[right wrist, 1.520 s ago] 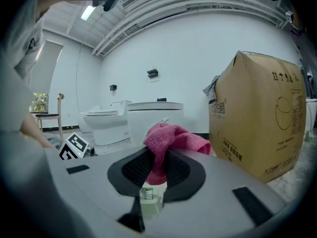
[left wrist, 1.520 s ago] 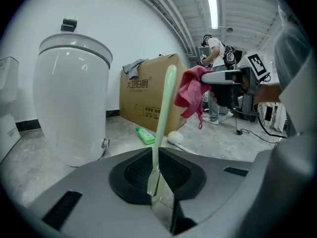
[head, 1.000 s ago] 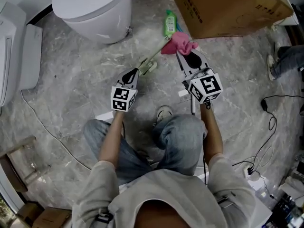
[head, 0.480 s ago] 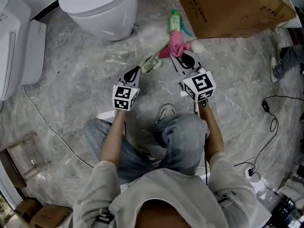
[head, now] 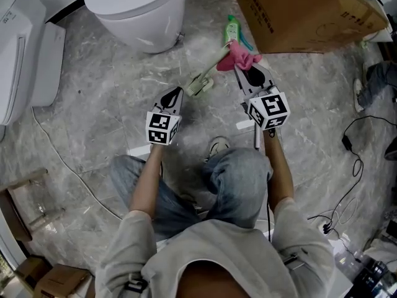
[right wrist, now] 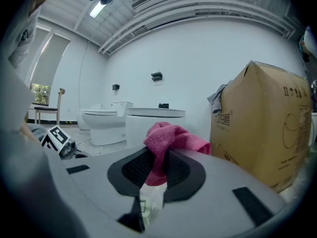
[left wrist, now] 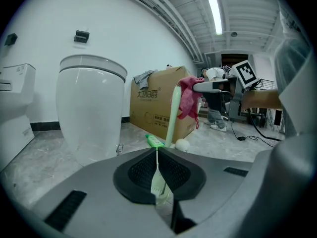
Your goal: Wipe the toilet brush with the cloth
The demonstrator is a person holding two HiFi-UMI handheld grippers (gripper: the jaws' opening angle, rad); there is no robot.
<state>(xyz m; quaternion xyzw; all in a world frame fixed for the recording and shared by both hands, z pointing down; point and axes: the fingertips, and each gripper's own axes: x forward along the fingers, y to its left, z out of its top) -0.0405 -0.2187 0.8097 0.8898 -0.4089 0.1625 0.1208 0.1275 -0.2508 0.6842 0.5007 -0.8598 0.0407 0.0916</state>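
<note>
Pink cloth point(head: 240, 59), soft and floppy, is pinched in the right gripper point(head: 237, 69) against the far part of the brush point(head: 211, 64), which looks light and stiff, and the left gripper point(head: 177, 92) squeezes its near end, a good place to hold.

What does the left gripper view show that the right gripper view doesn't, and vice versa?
Only the left gripper view: the toilet brush clamped in the left tool, its handle rising into the pink cloth, and a green bottle on the floor. Only the right gripper view: a close look at the right tool shut on the cloth, plus a second toilet farther back. Both: the cloth, the cardboard box and the nearer toilet.
</note>
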